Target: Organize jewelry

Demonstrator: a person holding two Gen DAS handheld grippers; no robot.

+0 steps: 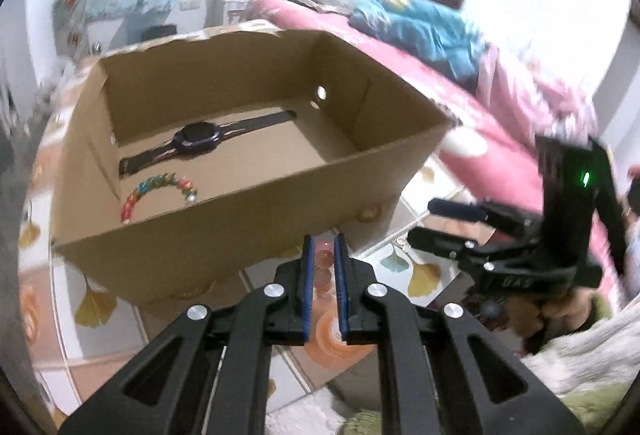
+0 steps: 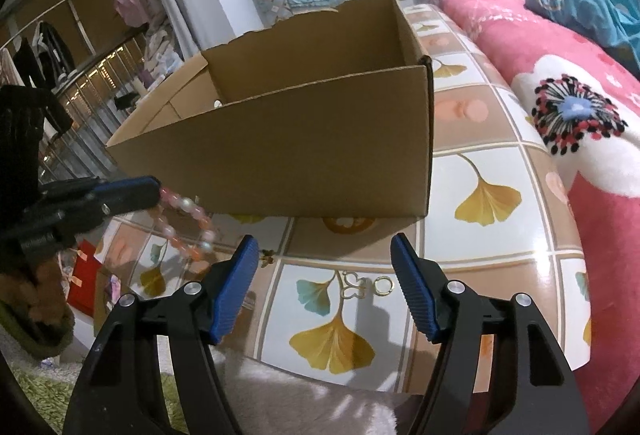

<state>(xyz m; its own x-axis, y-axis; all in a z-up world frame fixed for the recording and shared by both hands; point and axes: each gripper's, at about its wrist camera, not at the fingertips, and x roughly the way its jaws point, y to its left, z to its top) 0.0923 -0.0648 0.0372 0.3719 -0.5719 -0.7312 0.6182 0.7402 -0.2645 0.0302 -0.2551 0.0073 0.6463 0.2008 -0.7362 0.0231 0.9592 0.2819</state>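
Observation:
My left gripper [image 1: 323,247] is shut on a pink and white bead bracelet [image 1: 324,267], which hangs from it in front of the open cardboard box [image 1: 224,219]; the bracelet shows in the right wrist view [image 2: 188,231] dangling from the left gripper [image 2: 154,191]. Inside the box lie a dark smartwatch [image 1: 198,141] and a multicoloured bead bracelet [image 1: 160,191]. My right gripper [image 2: 324,255] is open and empty, above gold earrings [image 2: 354,285] and a gold ring [image 2: 382,285] on the tabletop. It also shows in the left wrist view [image 1: 424,219].
The table [image 2: 500,243] has a tiled ginkgo-leaf cloth. A pink floral blanket [image 2: 560,75] and blue cloth [image 2: 592,3] lie on the bed to the right. A red box [image 2: 84,275] sits low at the left. A small gold piece [image 2: 266,258] lies by the box.

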